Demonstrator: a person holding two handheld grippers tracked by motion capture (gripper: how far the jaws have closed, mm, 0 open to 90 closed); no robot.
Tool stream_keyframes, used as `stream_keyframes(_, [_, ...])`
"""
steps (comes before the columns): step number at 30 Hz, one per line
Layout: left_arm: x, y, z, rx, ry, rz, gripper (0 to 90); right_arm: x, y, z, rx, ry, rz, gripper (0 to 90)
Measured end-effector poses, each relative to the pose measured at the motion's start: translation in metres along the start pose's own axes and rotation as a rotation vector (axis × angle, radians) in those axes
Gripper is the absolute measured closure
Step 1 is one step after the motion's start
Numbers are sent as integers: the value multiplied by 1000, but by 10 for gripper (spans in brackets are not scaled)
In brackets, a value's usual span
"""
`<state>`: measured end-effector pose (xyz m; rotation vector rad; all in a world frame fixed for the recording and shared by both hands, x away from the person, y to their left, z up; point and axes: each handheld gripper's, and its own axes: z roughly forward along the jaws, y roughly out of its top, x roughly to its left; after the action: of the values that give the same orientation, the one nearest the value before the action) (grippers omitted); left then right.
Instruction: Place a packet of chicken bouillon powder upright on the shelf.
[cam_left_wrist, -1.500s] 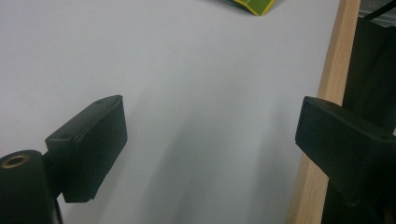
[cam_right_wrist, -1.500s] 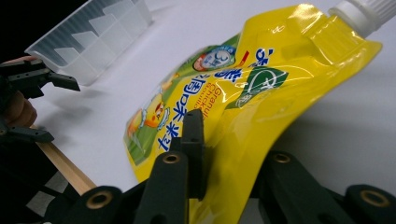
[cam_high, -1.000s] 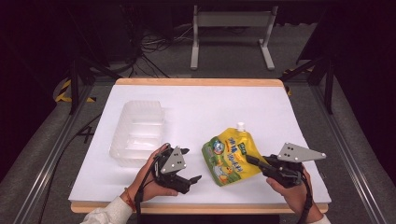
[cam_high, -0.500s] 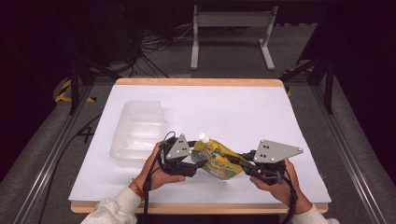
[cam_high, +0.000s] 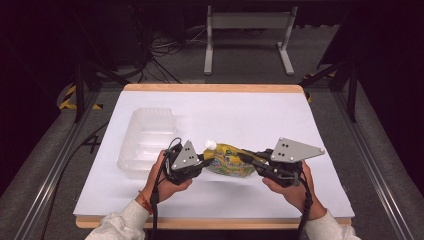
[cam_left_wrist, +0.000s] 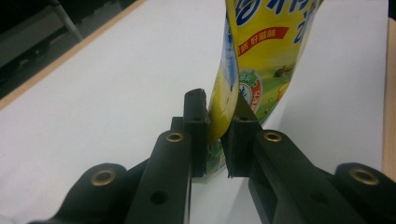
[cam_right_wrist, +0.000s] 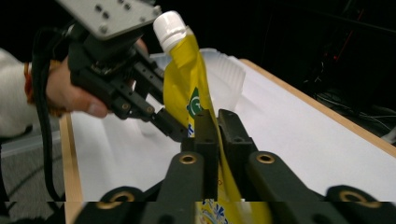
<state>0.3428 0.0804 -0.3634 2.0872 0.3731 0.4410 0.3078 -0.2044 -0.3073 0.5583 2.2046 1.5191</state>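
A yellow spouted pouch (cam_high: 228, 161) with a white cap (cam_high: 210, 145) hangs just above the white table top, held from both ends. My left gripper (cam_high: 202, 161) is shut on the pouch's left edge, below the cap. My right gripper (cam_high: 248, 159) is shut on its right edge. In the left gripper view the jaws (cam_left_wrist: 217, 114) pinch the pouch's (cam_left_wrist: 266, 51) thin folded edge. The right gripper view has its jaws (cam_right_wrist: 216, 119) clamped on the pouch (cam_right_wrist: 184, 88), with the cap (cam_right_wrist: 169, 23) upward and the left gripper (cam_right_wrist: 163, 121) gripping from the other side.
A clear plastic tray (cam_high: 147, 140) stands just left of my left hand, also seen as the tray (cam_right_wrist: 229, 70) behind the pouch. The white table top (cam_high: 240, 115) has a wooden rim, and a metal stand (cam_high: 247, 30) sits on the floor beyond.
Both grippers closed in on the pouch from its two sides and took hold. The pouch has come off the table and shifted left and up toward the tray.
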Motion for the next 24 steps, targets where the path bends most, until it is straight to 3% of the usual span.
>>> stream_keyframes(1, [0,0,0,0,0,0,837,-2,0,-1,-19,-8,15,786])
stream_keyframes(3, [0,1,-4,-10,-3,6,845,-4,-1,-1,-23,-11,21,784])
stream_keyframes(6, [2,1,-10,-26,-6,13,871,-10,-4,-2,-39,-17,52,656])
stream_keyframes(8, [2,1,-12,-32,-8,19,887,-13,-7,-2,-44,-14,63,638])
stream_keyframes(9, [2,1,-12,-32,-5,22,893,-14,-9,-1,-44,-11,69,656])
stream_keyframes(13, [4,0,-11,-22,-1,15,895,-18,-16,3,-52,5,79,889])
stream_keyframes(18, [9,-1,-14,-19,12,5,897,-15,-10,9,-40,-22,55,898])
stream_keyframes(24, [18,-2,-22,1,71,-14,893,-12,4,26,-39,-37,18,899])
